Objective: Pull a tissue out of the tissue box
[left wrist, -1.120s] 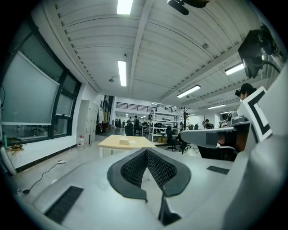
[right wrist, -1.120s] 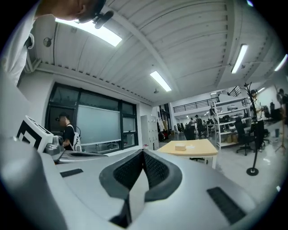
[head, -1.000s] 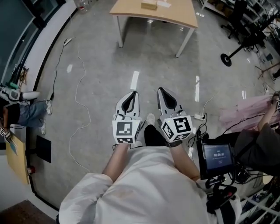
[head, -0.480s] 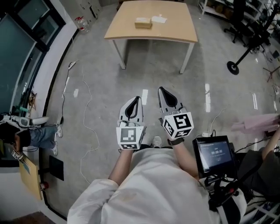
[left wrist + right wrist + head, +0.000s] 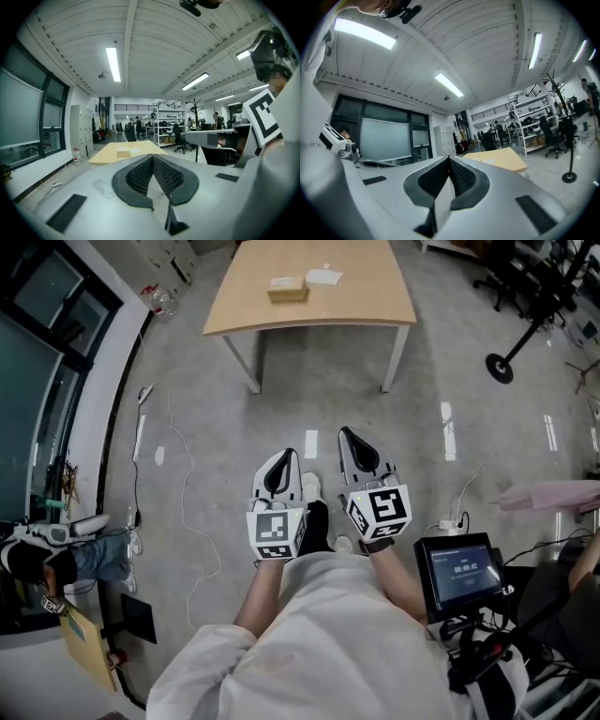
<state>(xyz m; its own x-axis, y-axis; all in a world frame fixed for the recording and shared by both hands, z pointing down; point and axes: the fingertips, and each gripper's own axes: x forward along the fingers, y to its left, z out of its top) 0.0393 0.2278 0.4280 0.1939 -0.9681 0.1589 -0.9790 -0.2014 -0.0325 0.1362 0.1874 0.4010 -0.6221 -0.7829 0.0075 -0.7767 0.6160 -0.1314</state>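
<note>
A tan tissue box lies on a wooden table far ahead, with a white tissue beside it on the right. In the left gripper view the tissue box and the table appear small in the distance. My left gripper and right gripper hover side by side over the floor, close to my body and well short of the table. Both are shut with nothing between the jaws. The right gripper view shows the table past its closed tips.
White cables trail over the grey floor at the left. A handheld screen sits at my right. A black stand base is on the floor right of the table. A seated person is at the far left by the window wall.
The table with the tissue box has come further into view and nearer as I move forward. Both grippers keep the same shut pose in front of me.
</note>
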